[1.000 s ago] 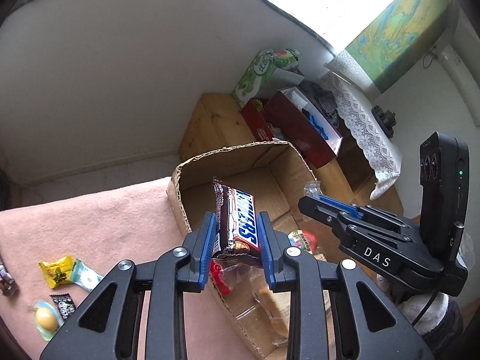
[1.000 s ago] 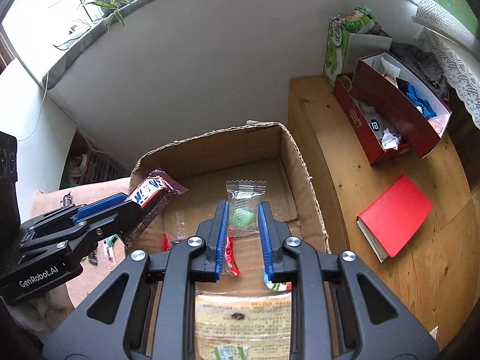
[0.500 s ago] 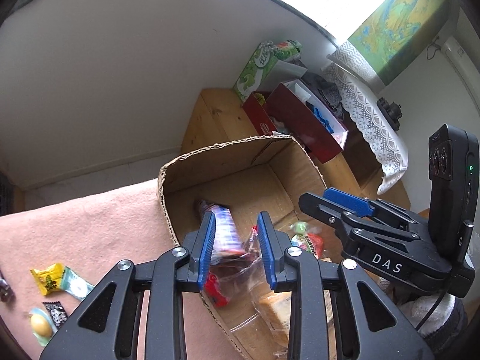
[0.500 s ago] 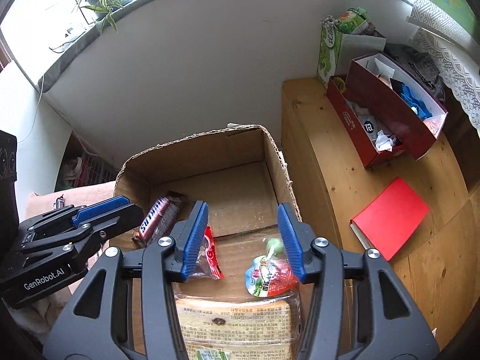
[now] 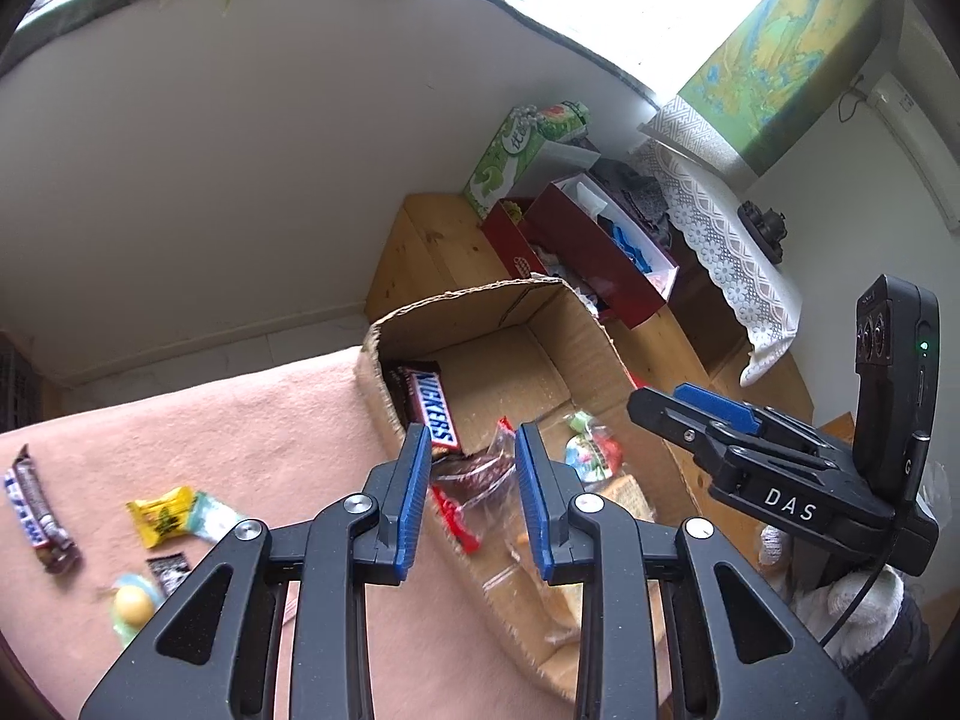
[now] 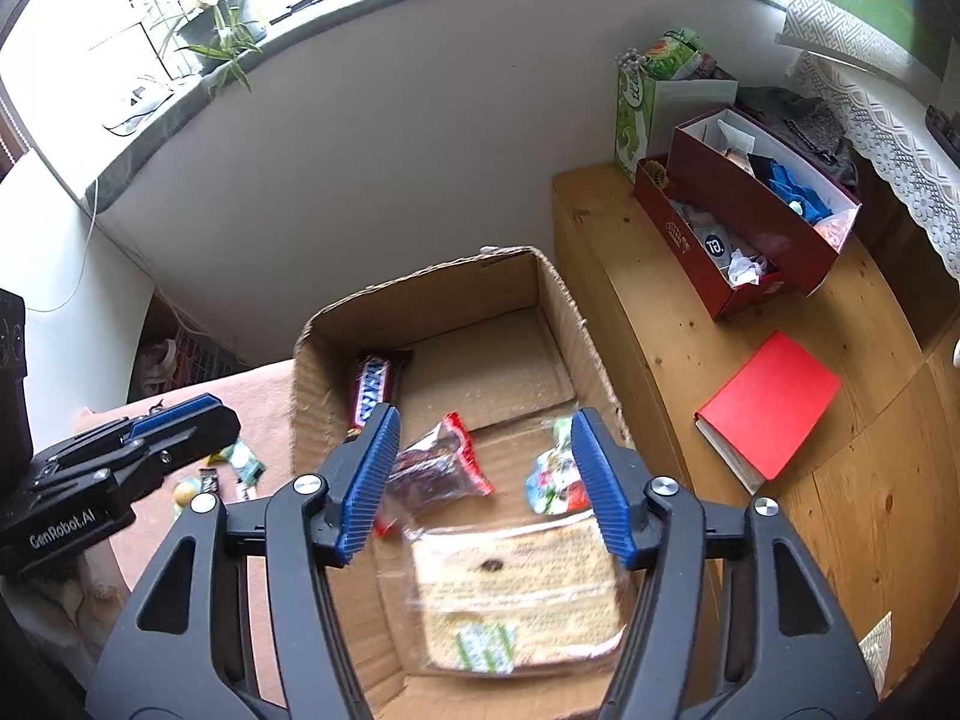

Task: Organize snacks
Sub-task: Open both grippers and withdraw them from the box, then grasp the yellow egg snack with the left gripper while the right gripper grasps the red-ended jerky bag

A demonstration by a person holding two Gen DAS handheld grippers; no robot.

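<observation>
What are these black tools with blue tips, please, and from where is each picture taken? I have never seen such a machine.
There is no robot here. A person holds two hand grippers, each with a camera looking forward along its fingers. One picture comes from the left gripper, the other from the right gripper; each also appears in the other's view. Both have their jaws open and hold nothing.

Below them is a cardboard box with snacks inside: a Snickers bar, a clear packet with a red edge, a colourful candy packet and a large clear bag.

On the pink cloth beside the box more snacks wait, such as a yellow candy and another chocolate bar.
</observation>
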